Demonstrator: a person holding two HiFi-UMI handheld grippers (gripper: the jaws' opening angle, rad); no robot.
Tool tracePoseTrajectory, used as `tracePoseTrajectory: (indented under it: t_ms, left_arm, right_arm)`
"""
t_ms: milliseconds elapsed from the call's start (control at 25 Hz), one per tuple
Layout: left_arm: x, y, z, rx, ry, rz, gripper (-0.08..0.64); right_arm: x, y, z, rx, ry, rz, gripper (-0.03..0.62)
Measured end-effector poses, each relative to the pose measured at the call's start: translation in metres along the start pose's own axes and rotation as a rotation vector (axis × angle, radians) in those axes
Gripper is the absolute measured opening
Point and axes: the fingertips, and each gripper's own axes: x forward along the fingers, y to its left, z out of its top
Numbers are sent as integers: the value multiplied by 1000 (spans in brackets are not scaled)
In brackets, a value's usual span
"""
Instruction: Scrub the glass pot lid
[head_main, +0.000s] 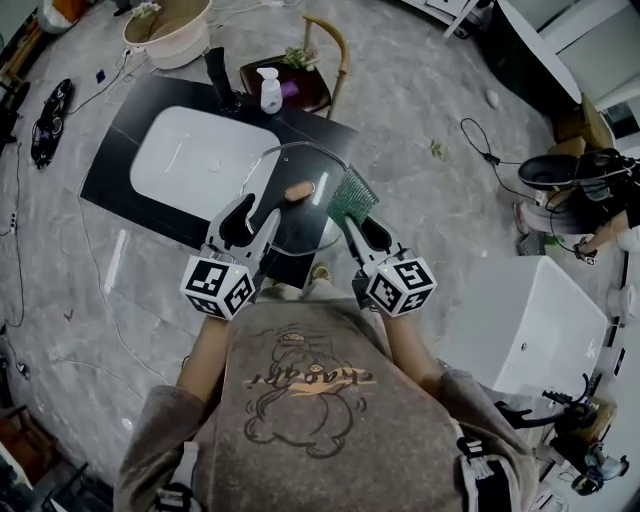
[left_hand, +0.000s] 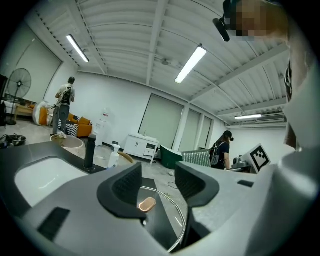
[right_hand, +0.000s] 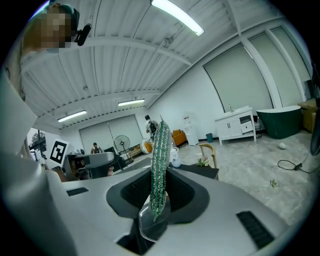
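The glass pot lid (head_main: 292, 165) lies flat on the black counter (head_main: 120, 170), its copper-coloured knob (head_main: 298, 190) facing up. My left gripper (head_main: 255, 212) hovers at the lid's near left edge. In the left gripper view its jaws (left_hand: 157, 182) stand apart, and the knob (left_hand: 147, 204) and the lid's rim (left_hand: 176, 212) show beyond and below them, with nothing between the pads. My right gripper (head_main: 358, 228) is shut on a green scrub pad (head_main: 352, 197), which stands upright over the lid's right edge. The scrub pad (right_hand: 160, 160) rises on edge between the right jaws (right_hand: 155, 192).
A white sink basin (head_main: 200, 160) is set into the counter left of the lid, with a black faucet (head_main: 217, 75) and a soap bottle (head_main: 270, 90) behind it. A chair (head_main: 312, 70) stands beyond the counter. A white tub (head_main: 520, 320) stands to the right, where a person (head_main: 590, 200) sits.
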Motion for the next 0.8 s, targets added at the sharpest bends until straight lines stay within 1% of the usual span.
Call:
tracePoseTrajectory:
  t_ms: [40, 80, 200, 480, 800]
  left_arm:
    - [3, 1, -1, 7, 8, -6, 210]
    - [6, 2, -3, 18, 17, -11, 221]
    - [16, 8, -10, 61, 65, -28, 225]
    - [61, 17, -48, 184, 251, -81, 225]
    - [112, 18, -116, 270, 477, -179, 225]
  right_arm:
    - [1, -1, 0, 2, 0, -4, 95]
    - [3, -3, 1, 2, -2, -7, 95]
    - [8, -7, 4, 3, -6, -10, 95]
    - [7, -26, 9, 10, -6, -14, 95]
    - [2, -50, 7, 25, 18, -16, 95]
